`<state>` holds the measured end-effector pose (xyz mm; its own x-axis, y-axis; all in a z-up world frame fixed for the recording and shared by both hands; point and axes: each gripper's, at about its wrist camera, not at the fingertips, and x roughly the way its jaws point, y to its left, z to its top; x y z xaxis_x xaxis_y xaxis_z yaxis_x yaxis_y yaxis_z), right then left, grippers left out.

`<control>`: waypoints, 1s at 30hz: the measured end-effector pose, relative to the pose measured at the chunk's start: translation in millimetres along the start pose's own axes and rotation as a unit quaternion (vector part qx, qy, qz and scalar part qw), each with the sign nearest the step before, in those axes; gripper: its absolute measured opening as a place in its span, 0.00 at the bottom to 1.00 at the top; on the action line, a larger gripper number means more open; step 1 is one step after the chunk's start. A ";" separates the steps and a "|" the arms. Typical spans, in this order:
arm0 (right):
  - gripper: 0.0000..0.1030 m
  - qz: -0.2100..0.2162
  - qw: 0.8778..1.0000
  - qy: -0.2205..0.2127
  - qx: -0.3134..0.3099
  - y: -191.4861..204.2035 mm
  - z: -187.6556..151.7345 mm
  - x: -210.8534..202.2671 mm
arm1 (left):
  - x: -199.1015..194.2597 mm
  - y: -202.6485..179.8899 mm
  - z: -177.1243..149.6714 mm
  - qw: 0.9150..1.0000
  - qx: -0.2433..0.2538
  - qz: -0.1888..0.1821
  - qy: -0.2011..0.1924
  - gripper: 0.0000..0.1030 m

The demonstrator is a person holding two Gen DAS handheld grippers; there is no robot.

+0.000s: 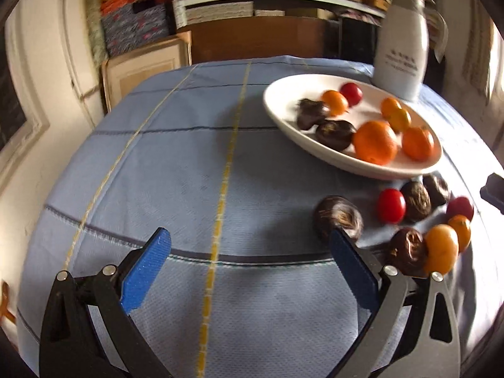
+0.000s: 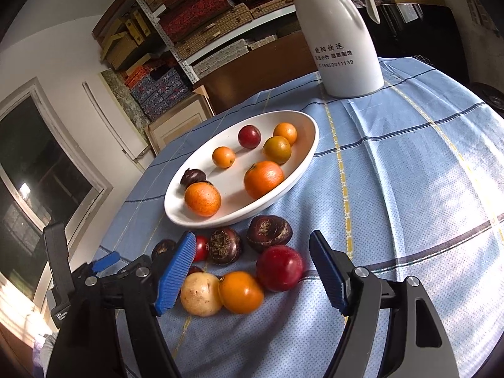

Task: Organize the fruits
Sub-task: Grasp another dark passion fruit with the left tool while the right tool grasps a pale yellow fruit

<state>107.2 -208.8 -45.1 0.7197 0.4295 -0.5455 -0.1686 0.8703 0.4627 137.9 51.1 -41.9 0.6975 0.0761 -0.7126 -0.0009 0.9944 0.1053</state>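
My right gripper (image 2: 252, 271) holds its fingers apart over the loose fruits on the near worktop (image 2: 409, 189), straddling a red fruit (image 2: 279, 268) and an orange one (image 2: 241, 292), neither pressed. My left gripper (image 1: 249, 271) is spread over bare cloth, empty. The white dish (image 2: 302, 163), farther off, already collects sorted fruit; the dark ones are perhaps chestnuts.

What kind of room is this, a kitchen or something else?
Probably a home storeroom or workshop, not a kitchen: metal shelves stacked with patterned fabric-covered boxes, a table under a blue checked cloth, and a white oval dish of fruit.
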 end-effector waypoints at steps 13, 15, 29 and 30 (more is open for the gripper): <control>0.73 -0.003 0.997 0.016 -0.069 25.6 -20.8 -4.0 | 23.8 -43.9 16.5 0.996 0.077 -0.045 0.024 0.96; 0.72 -0.002 0.997 0.021 -0.076 26.1 -20.8 -1.9 | 30.6 -42.4 17.6 0.995 0.070 -0.057 0.041 0.96; 0.51 0.026 0.989 0.038 -0.139 52.8 -36.1 -1.6 | 21.0 -31.0 16.1 0.996 0.038 -0.078 0.020 0.96; 0.51 0.026 0.988 0.034 -0.148 56.2 -37.6 -3.3 | 20.0 -30.8 16.1 0.996 0.037 -0.078 0.018 0.96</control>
<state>70.1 -152.3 -43.6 0.6595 0.4820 -0.5768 -0.4007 0.8747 0.2727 163.4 20.8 -48.2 0.6588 -0.0757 -0.7485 0.1600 0.9863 0.0411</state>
